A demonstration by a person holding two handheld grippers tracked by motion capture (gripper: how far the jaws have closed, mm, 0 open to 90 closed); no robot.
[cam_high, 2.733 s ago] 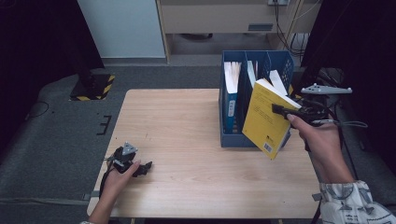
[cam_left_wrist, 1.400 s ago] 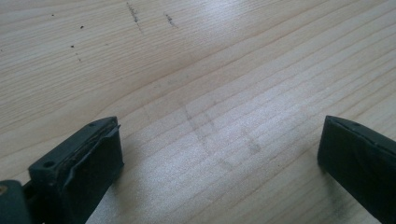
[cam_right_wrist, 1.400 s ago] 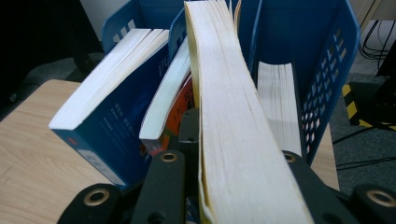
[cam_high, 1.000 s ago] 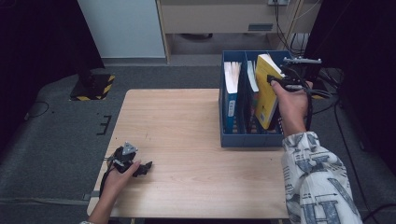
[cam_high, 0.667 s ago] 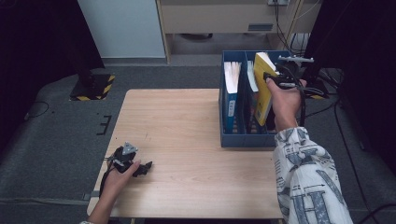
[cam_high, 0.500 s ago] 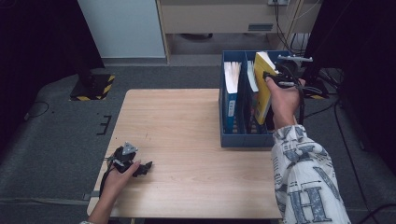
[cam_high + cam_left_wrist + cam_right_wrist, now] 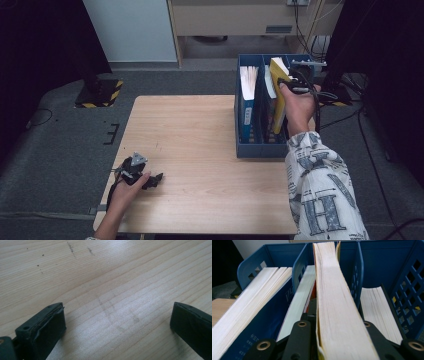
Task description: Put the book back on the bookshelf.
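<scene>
Three compartments divide the blue file rack. One yellow book, clamped in the right gripper, stands in the middle compartment beside another book. One left gripper rests wide, empty, on the table.

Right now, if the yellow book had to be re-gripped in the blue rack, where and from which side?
Grip the yellow book on its raised page edge, from above. It stands upright in the rack middle slot, higher than its neighbours, dividers close beside it. The right gripper already clamps that edge.
</scene>
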